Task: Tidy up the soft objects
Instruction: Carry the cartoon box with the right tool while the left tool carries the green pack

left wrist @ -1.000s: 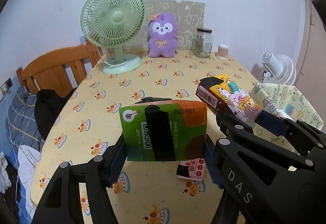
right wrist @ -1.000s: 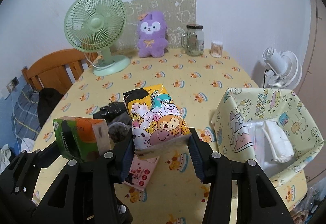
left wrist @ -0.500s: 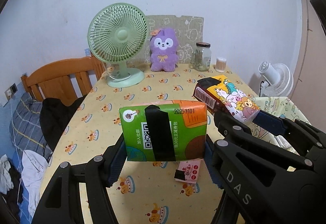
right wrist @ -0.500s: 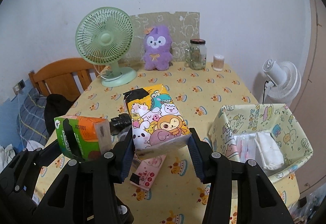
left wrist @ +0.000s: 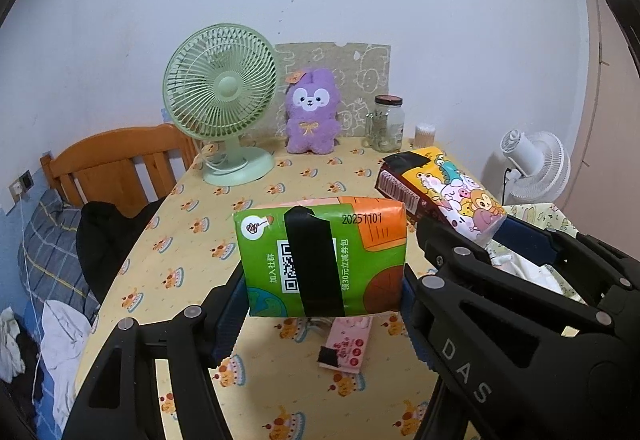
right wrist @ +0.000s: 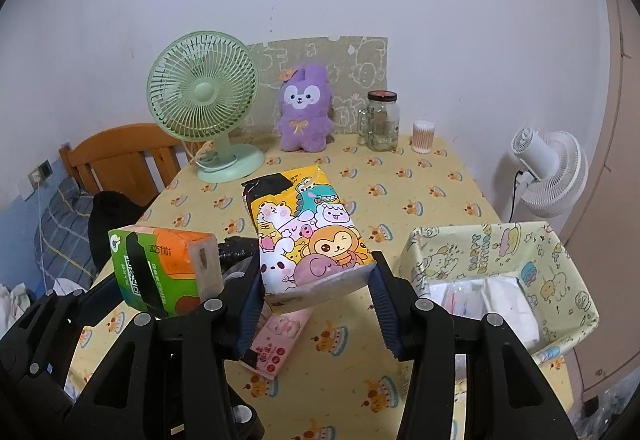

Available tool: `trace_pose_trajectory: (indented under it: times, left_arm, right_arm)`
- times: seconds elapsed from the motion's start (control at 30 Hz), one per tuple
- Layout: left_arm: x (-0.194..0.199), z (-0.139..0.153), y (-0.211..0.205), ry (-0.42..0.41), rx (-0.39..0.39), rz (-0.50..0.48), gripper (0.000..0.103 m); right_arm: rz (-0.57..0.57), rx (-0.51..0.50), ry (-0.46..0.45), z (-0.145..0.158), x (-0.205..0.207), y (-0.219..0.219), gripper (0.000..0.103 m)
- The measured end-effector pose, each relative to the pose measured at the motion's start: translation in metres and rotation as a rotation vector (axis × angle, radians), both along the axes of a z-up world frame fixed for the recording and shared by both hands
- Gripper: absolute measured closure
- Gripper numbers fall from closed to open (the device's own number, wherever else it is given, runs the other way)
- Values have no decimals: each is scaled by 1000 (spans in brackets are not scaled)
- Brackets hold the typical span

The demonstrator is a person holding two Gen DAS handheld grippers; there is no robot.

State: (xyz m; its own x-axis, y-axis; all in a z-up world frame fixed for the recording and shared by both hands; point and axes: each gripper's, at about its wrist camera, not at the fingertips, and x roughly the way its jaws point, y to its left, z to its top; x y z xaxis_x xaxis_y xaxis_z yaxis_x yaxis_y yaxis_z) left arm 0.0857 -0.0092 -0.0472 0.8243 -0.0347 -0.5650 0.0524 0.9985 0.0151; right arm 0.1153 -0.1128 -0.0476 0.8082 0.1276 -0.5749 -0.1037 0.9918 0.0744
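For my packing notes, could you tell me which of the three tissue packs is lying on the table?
The pink pack; the green pack and the cartoon pack are each held up in jaws.

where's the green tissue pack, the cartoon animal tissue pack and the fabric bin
green tissue pack [left wrist: 320,260]: left wrist view, front face by the black tape
cartoon animal tissue pack [right wrist: 312,236]: right wrist view, printed top face
fabric bin [right wrist: 480,244]: right wrist view, far wall

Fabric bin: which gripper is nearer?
Right. The right gripper, shut on the cartoon pack, is just beside the fabric bin. The left gripper, holding the green pack, is on the right gripper's far side from it.
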Motion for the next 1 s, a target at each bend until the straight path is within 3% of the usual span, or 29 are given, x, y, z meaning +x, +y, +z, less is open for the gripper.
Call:
trace_pose_trajectory:
  times: [1.0]
  left_arm:
    - [16,9,-73,-29,8,-99,32]
  right_arm:
    - [-74,9,-32,8,7,-76,50]
